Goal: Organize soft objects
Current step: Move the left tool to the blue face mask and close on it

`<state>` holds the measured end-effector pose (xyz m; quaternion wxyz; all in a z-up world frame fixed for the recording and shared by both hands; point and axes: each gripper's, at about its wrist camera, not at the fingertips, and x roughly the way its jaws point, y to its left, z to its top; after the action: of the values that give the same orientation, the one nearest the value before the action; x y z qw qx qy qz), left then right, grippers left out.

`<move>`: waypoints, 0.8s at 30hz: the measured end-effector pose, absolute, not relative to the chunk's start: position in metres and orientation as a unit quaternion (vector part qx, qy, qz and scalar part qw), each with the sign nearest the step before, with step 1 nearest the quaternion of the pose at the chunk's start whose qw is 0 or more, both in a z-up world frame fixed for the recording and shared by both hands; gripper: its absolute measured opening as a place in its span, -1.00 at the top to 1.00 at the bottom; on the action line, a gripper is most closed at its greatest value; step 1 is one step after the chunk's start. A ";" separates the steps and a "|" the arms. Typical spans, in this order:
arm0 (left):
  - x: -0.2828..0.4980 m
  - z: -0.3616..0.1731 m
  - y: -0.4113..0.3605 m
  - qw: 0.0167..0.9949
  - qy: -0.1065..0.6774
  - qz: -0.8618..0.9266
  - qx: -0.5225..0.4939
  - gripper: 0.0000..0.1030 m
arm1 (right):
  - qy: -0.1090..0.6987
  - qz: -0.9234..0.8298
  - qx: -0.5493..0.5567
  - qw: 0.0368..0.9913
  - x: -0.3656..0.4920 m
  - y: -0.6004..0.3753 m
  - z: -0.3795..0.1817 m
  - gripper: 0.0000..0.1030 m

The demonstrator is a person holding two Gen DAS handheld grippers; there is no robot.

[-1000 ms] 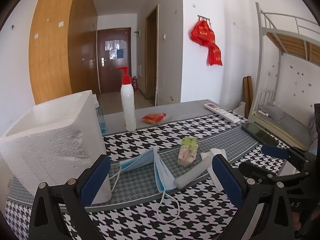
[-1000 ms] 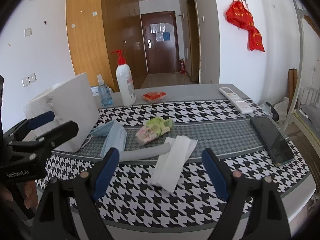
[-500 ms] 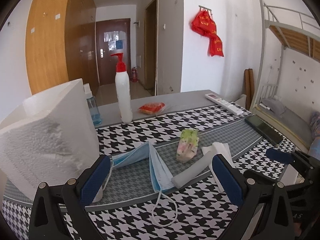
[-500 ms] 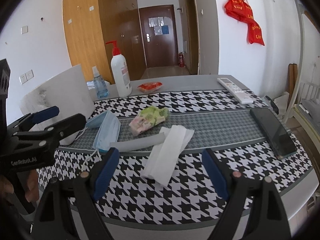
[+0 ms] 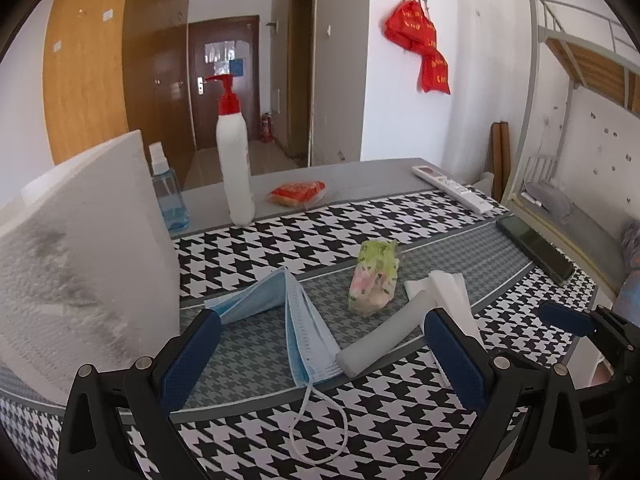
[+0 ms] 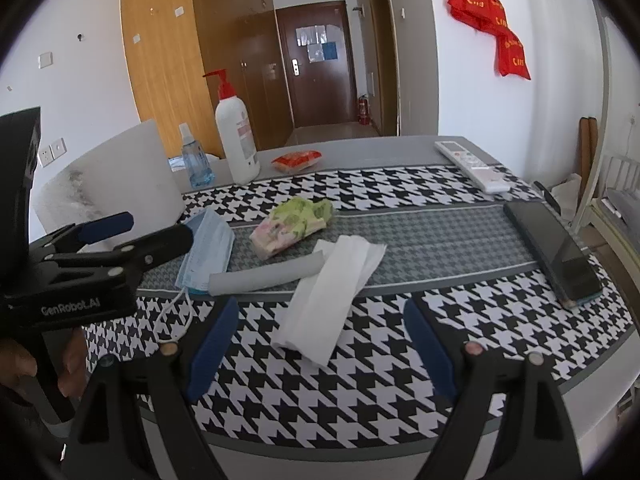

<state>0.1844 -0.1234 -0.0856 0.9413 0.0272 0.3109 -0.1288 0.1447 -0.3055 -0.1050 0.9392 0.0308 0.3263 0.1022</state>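
On the houndstooth tablecloth lie a blue face mask [image 5: 296, 316] [image 6: 208, 252], a grey foam roll [image 5: 384, 336] [image 6: 268, 278], a floral tissue pack [image 5: 374, 278] [image 6: 294, 224] and a folded white tissue [image 6: 332, 296] [image 5: 452, 292]. My left gripper [image 5: 320, 356] is open and empty, just above the near end of the mask; it also shows from the side in the right wrist view [image 6: 132, 228]. My right gripper [image 6: 320, 348] is open and empty, hovering at the near end of the white tissue.
A white foam box [image 5: 80, 248] stands at the left. Behind are a white pump bottle [image 5: 234, 168], a blue spray bottle [image 5: 168, 196] and a red packet [image 5: 298, 192]. A remote [image 6: 472, 164] and a black phone [image 6: 552, 256] lie at the right.
Both grippers have moved forward and lower toward the soft items; the mask, roll and tissue appear closer. Both grippers stay open and empty.
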 end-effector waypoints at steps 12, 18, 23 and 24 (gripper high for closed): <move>0.205 -0.097 -0.122 0.935 0.337 -0.106 0.014 -0.87 | 0.338 0.109 0.030 0.934 0.152 -0.307 -0.110 -0.70; 0.217 -0.106 -0.124 0.927 0.363 -0.095 0.012 -0.62 | 0.349 0.111 0.033 0.930 0.158 -0.305 -0.115 -0.70; 0.224 -0.111 -0.126 0.923 0.374 -0.092 0.013 -0.45 | 0.354 0.112 0.027 0.928 0.161 -0.302 -0.117 -0.70; 0.225 -0.111 -0.125 0.922 0.376 -0.091 0.012 -0.45 | 0.355 0.112 0.026 0.928 0.161 -0.302 -0.118 -0.70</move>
<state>0.2248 -0.1249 -0.1114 0.9223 0.0116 0.3756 -0.0905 0.1615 -0.3017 -0.1177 0.9278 0.0264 0.3550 0.1117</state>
